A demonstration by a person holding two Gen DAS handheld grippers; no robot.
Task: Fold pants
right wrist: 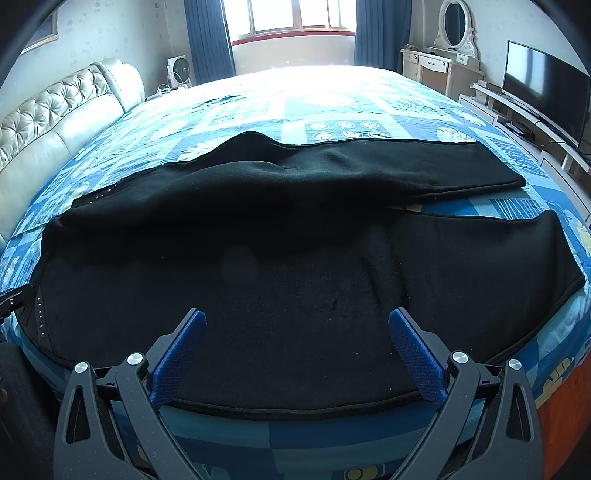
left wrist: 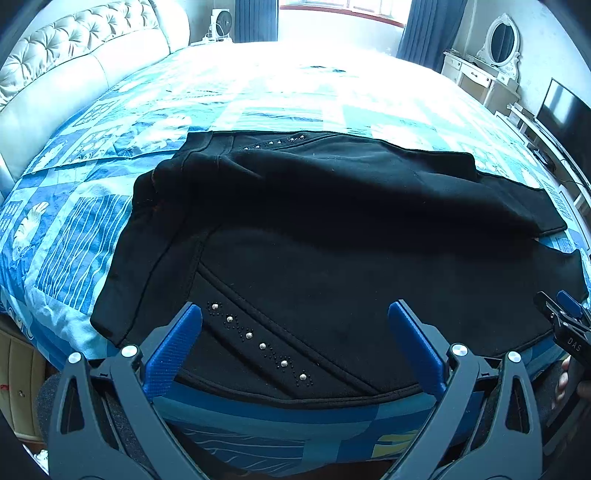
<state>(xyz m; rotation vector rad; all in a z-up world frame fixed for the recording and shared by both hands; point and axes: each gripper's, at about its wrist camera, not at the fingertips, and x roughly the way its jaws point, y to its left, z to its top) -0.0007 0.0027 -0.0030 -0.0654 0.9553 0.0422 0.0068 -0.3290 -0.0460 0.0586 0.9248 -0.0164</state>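
Black pants flat on bed. Left gripper and right gripper spread wide over near hem, pinching nothing.

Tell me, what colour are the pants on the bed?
Black, with little silver studs near the waist. The pants show best in the left wrist view.

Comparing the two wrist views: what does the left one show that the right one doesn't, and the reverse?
Only the left wrist view shows the near pocket's diagonal stud line up close. Only the right wrist view shows both leg ends, apart near the hems, and the window. Both show the black pants spread on the blue bedspread, and the left gripper and right gripper open above the near edge, holding nothing.
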